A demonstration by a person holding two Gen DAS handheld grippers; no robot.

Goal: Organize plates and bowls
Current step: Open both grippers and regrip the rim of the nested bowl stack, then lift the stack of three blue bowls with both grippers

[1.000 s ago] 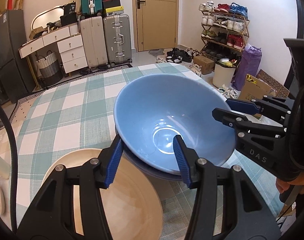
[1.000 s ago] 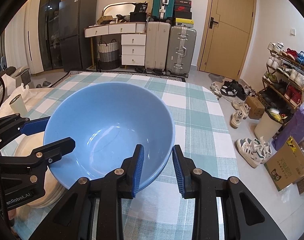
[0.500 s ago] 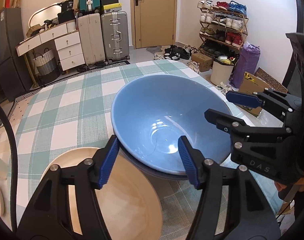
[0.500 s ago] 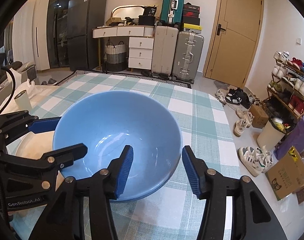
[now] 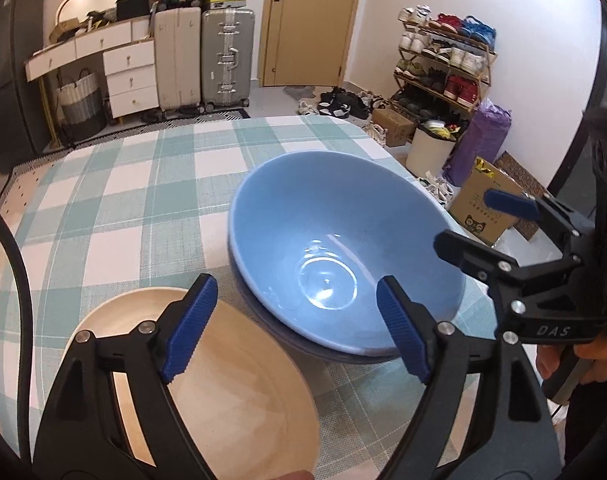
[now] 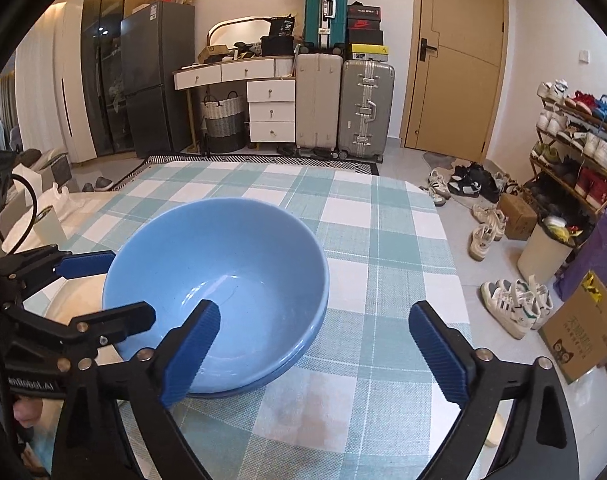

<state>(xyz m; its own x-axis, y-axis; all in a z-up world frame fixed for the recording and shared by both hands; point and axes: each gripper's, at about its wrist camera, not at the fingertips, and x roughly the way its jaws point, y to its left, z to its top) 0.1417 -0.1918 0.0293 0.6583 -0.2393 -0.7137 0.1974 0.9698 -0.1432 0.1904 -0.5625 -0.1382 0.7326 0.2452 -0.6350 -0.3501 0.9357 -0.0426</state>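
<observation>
Since the light blue bowl (image 5: 343,256) already nests in a darker bowl (image 5: 335,354) at the bench (image 5: 115,200) centre, stacking looks partly done. Both claws, left claw (image 5: 299,326) and right claw (image 6: 323,354), gape empty. Two blue bowls; one cream plate (image 5: 239,392) at seven o'clock awaits sorting.

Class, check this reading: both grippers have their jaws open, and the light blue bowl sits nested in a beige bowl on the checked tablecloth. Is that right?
One detail is wrong. The light blue bowl sits nested in a darker blue bowl, as the left wrist view shows. The beige bowl lies beside them. The left gripper and right gripper are indeed open.
</observation>
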